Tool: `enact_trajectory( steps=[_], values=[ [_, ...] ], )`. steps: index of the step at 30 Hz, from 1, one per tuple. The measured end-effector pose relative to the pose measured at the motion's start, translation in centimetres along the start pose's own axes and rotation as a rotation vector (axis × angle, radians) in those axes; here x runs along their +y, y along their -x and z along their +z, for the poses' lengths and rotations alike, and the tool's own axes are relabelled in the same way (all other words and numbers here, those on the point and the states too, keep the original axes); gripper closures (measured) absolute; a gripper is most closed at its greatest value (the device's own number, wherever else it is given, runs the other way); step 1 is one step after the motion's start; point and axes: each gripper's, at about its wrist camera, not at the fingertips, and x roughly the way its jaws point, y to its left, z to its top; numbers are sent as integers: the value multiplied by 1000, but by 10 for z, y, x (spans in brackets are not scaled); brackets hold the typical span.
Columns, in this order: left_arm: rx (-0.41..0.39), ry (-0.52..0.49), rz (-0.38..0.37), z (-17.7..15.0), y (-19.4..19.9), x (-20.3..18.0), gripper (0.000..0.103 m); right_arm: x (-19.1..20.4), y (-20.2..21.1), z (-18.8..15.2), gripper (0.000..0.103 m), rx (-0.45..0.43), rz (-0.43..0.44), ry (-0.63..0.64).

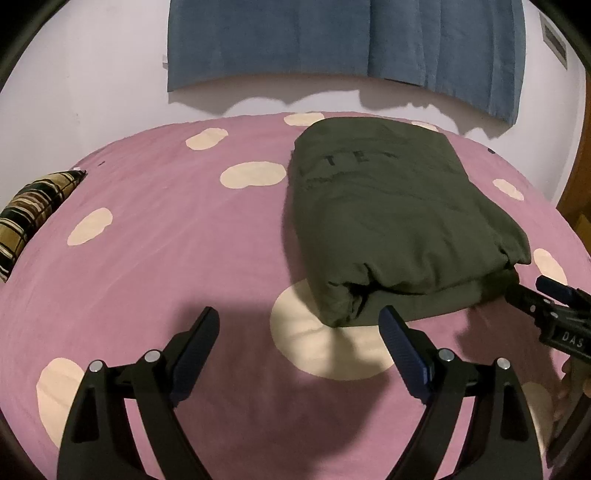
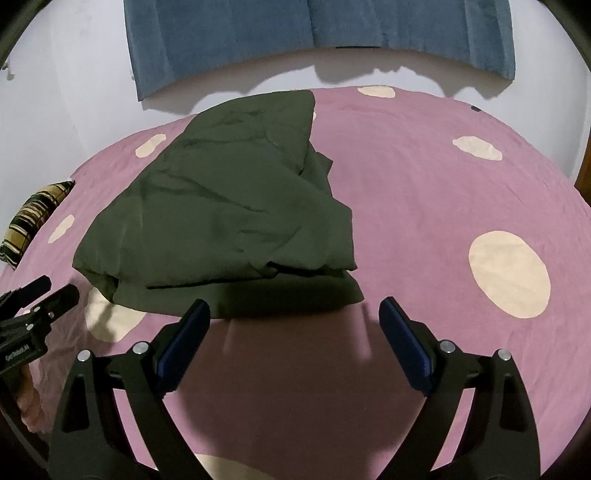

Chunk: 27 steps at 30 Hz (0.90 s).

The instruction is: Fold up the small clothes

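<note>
A: At the far left edge of the bed, what is that striped thing?

B: A plaid pillow (image 1: 35, 216), brown, black and cream, lying at the border of the pink sheet (image 1: 166, 229). The sheet is smooth cotton-like cloth with rounded cream blotches, and a wide stretch of it lies bare between the pillow and the garment.

A: And the left gripper?

B: The left gripper (image 1: 299, 325) hangs over that sheet with its 2 fingers well apart and nothing between them. They are matte black plastic with ribbed dark blue pads. Its right finger tip sits just in front of the garment's near corner; whether it touches, I cannot tell.

A: Where is the garment?

B: The olive-green garment (image 1: 391, 206) lies folded into a thick, soft rectangle on the middle of the bed, toward its far side, with rounded rolled edges at the near end and faint dark lettering on top. From the right wrist view its top layer is creased and its right edge uneven.

A: The right side?

B: The right gripper (image 2: 295, 317) has its 2 fingers spread wide and empty, just in front of the garment's near edge. To its right the sheet is open out to the bed's edge. A blue curtain (image 2: 317, 33) hangs on the white wall (image 1: 92, 74) behind.
</note>
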Motion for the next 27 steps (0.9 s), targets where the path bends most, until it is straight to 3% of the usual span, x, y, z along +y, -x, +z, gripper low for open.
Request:
enact_trajectory(
  steps=[7,10,27],
  values=[
    [1,-2,5,1,1,-1,16,0,3,0,9,-10,12,-13],
    [-4,4,8,1,2,-1,16,0,3,-1,2,-15,21,-18],
    [1,25,19,1,2,0,16,7,3,-1,2,-19,18,-1]
  ],
)
